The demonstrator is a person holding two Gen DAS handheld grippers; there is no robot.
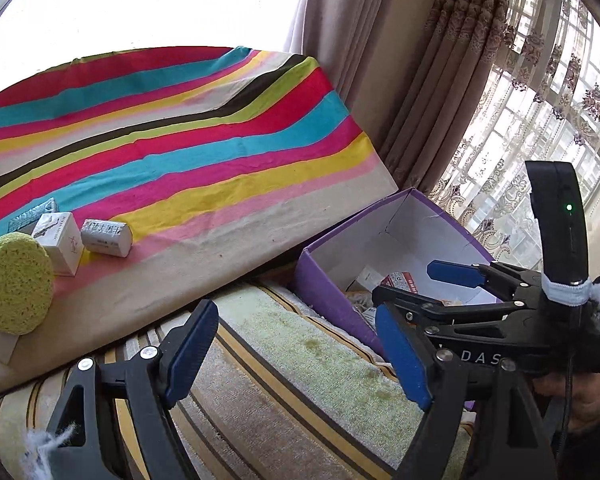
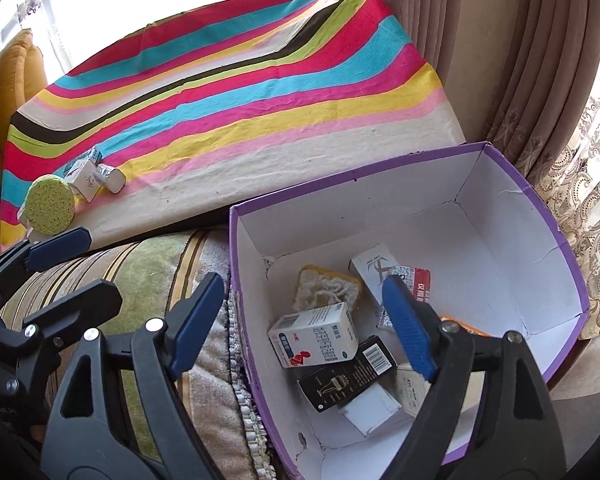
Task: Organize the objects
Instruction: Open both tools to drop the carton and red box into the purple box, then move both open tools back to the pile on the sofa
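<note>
- The right tongs stand wide open with nothing between the blue pads, poised above the near wall of the purple box.
- The left tongs are also spread and empty, over the striped cushion just beside the box; in the left wrist view the right tongs show as a second black frame reaching over the box rim.
- Inside the box lie several small cartons, among them a white medicine carton and a black carton, plus a yellow-edged sponge.
- Waiting on the tabletop, well apart from the box: a round green sponge, a white carton, a foil-wrapped packet and a bluish packet behind them.
- Risks, as I judge them: the green sponge stands on edge and could roll or topple if nudged; the clustered cartons could be knocked together by wide jaws; the box sits on soft cushion and may tip under a push on its rim.
- The tabletop wears a brightly striped cloth; patterned curtains and lace hang before bright windows behind.
</note>
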